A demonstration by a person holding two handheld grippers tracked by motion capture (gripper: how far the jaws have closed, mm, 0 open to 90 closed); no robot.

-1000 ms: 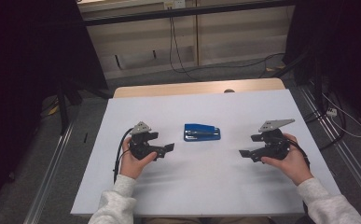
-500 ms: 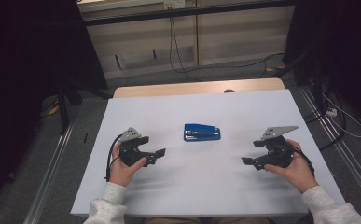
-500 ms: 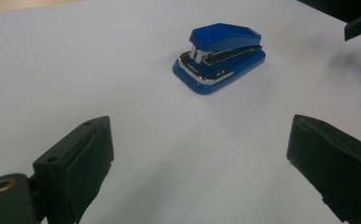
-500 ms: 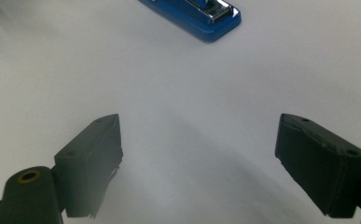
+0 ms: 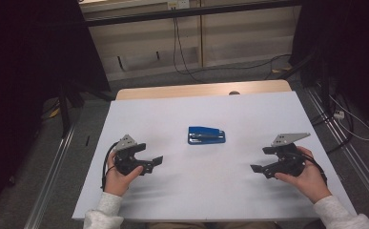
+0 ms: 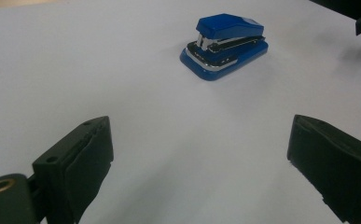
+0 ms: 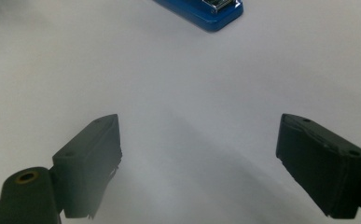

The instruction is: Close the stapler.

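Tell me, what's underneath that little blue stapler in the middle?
The blue stapler sits flat on the bare white table, with nothing visible around its base. Whatever might lie directly beneath it is covered by its body. Both tools rest apart from it, open.

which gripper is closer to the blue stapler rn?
Left, slightly. The left gripper sits left of and nearer the person than the stapler; the right gripper is farther off to its right. Both open, empty.

Just a small blue stapler (image 5: 206, 135) lying flat on the white table (image 5: 220, 191), closed, about mid-table with its long side running left-right (chrome strip along the middle, from what the left gripper view shows). Nothing's touching it.
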